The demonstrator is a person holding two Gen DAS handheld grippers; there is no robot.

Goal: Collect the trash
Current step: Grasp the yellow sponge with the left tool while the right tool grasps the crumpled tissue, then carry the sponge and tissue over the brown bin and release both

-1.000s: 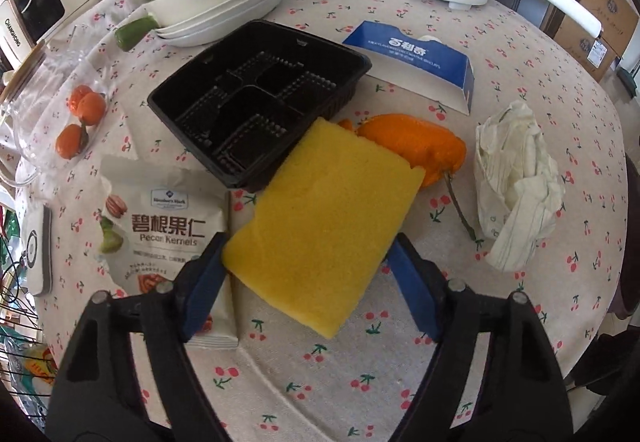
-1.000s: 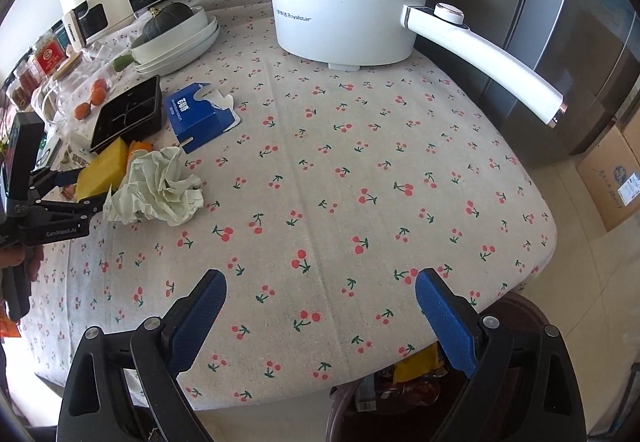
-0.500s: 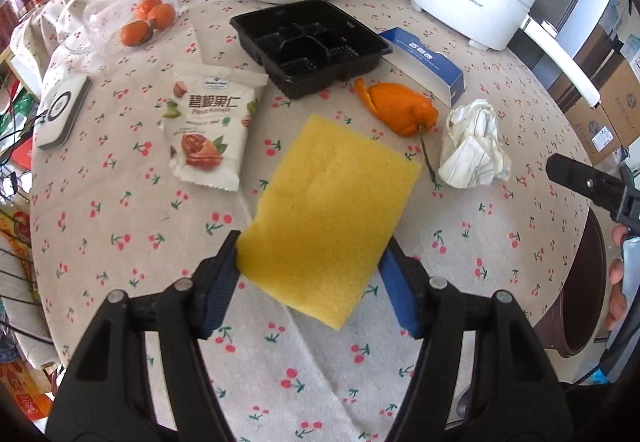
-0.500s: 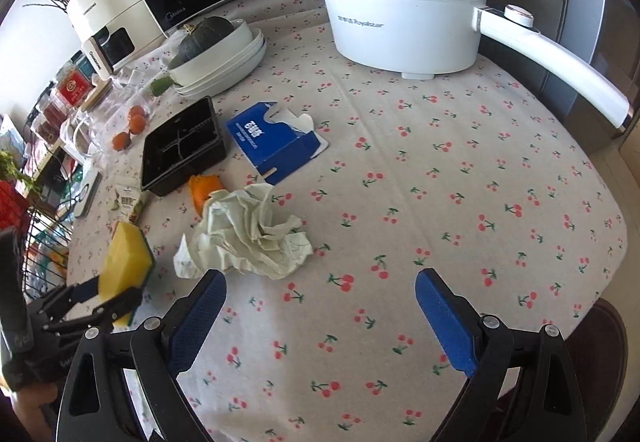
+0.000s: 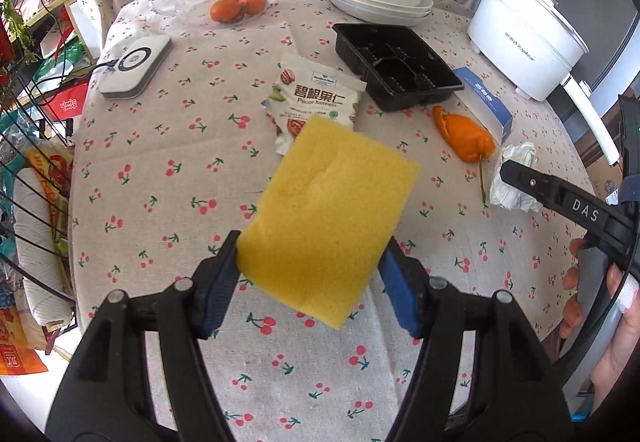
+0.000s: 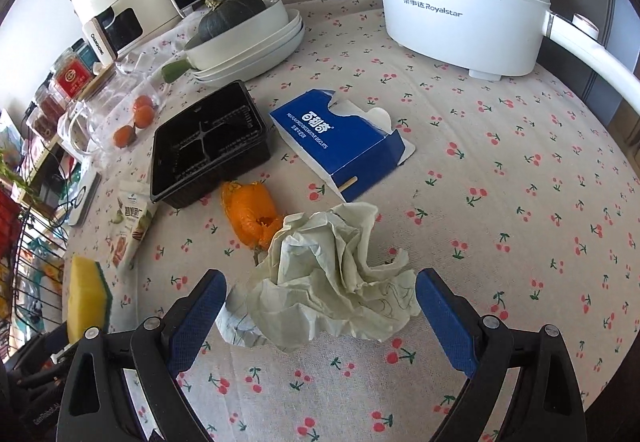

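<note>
Left gripper (image 5: 308, 282) clamps a yellow sponge (image 5: 332, 218) above the table; right gripper (image 6: 320, 318), jaws wide, straddles the crumpled paper (image 6: 332, 282) and should close squarely around its bulk

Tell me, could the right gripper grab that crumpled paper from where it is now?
Probably yes. The right gripper is open, its fingers either side of the crumpled paper, and nothing lies between them. The orange peel touches the paper's far edge and might get nudged.

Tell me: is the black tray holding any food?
No. The black tray shows bare compartments; the orange peel lies on the cloth beside it.
</note>
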